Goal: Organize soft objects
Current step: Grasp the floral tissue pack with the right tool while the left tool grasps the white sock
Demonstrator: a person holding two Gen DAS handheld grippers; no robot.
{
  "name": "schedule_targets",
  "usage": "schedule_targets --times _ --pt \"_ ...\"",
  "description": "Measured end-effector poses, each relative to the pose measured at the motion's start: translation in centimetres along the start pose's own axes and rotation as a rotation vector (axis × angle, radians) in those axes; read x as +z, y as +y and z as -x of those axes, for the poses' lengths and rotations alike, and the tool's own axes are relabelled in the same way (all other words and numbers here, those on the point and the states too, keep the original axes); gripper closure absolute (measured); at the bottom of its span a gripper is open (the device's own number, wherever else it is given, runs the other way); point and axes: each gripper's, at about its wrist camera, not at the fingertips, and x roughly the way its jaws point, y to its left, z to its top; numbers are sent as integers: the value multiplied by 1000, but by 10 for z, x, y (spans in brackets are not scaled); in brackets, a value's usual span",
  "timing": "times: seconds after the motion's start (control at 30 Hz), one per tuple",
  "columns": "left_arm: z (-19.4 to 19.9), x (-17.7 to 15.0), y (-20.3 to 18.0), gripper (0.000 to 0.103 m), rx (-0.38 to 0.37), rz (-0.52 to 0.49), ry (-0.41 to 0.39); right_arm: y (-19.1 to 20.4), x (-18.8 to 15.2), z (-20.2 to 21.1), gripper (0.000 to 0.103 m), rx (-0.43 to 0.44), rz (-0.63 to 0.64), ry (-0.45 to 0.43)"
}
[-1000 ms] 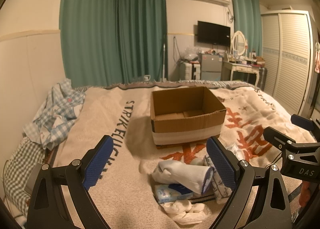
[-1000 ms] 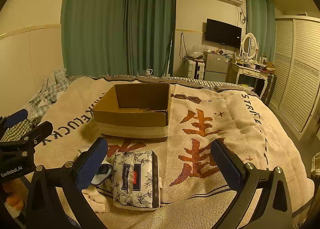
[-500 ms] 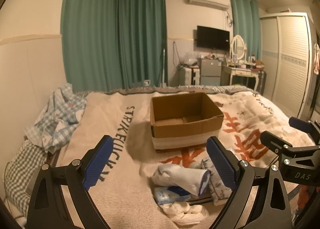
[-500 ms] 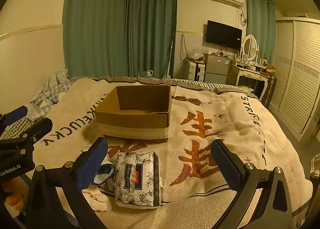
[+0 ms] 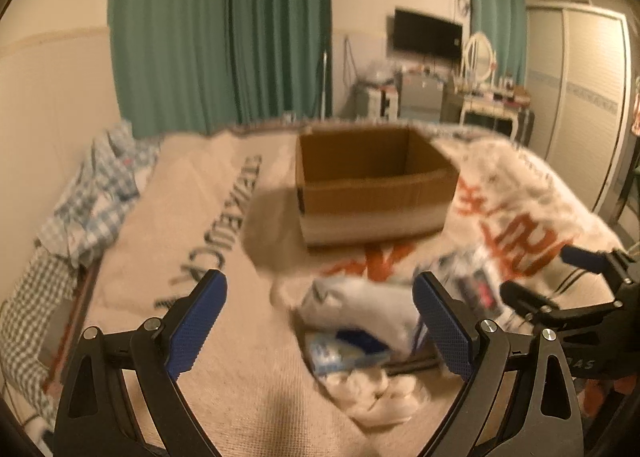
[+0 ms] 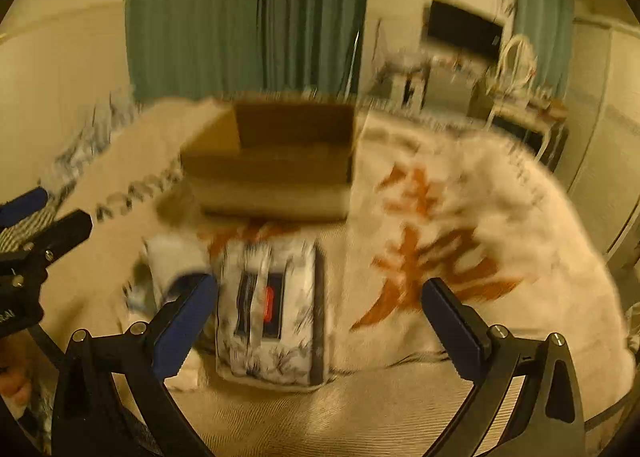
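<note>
I hold both grippers above the near end of the bed, neither touching anything. The left gripper has its jaws spread wide and empty. The right gripper is likewise spread wide, holding nothing. Both views are motion-blurred, so fine detail is unreliable.

Progress, as I judge it: sorting has not visibly started. All the soft items I can see lie loose on the blanket, none gripped.

Nearest in the left view is a crumpled white cloth. Just beyond it lies a small blue-and-white packet, partly under a white roll. To the right of these sits the tissue pack, floral wrapper, lying flat; in the right view it sits between my right jaws but well below them. The roll touches or nearly touches the pack's left side; blur prevents a firmer call.

Farther back, well apart from the pile, stands the box, open top, upright. Only its inner walls are visible; I see nothing in it, but the floor is hidden from these angles.

Remaining: every item in the pile still needs moving, presumably into the box.

At the far left edge lies checked bedding, unrelated as far as I can tell.
</note>
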Motion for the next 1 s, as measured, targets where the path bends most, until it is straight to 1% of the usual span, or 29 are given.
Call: schedule_targets --times 0.07,0.17,0.2,0.23,0.27,0.3,0.37,0.43,0.5,0.6,0.73,0.8,0.9,0.93,1.0 --pt "-12 -7 -1 8 2 0 44 0 -6 -20 6 33 -8 66" --pt "-22 -14 -1 8 -5 2 84 3 -11 -40 10 68 -6 113" --pt "-23 -15 -2 8 -7 1 90 4 -12 -44 15 77 -3 127" --pt "-25 -16 -3 8 -9 -3 97 5 -13 -49 23 88 0 142" --pt "-27 -17 -5 8 -11 -8 100 7 -15 -52 28 105 2 152" --pt "-28 -17 -6 8 -12 -12 104 7 -16 -55 35 117 1 156" --pt "-30 -18 -9 8 -19 -25 111 6 -17 -52 40 116 0 147" --pt "-31 -19 -12 8 -27 -40 116 4 -15 -45 53 125 -9 126" --pt "-31 -18 -16 8 -46 -50 121 1 -8 -36 58 129 -16 101" --pt "-34 -15 -21 8 -74 -55 130 -7 2 -23 60 117 -25 49" --pt "-46 -10 -28 9 -76 -67 155 -15 15 -13 61 89 -22 0" --pt "-57 -7 -31 9 -85 -71 175 -18 17 -13 61 86 -24 -2" --pt "-74 -4 -29 9 -75 -59 212 -20 16 -18 61 103 -35 10" --pt "-80 -5 -28 13 -65 -58 226 -20 16 -21 61 107 -34 17" --pt "-90 -9 -26 14 -64 -52 262 -20 13 -25 61 109 -29 26"
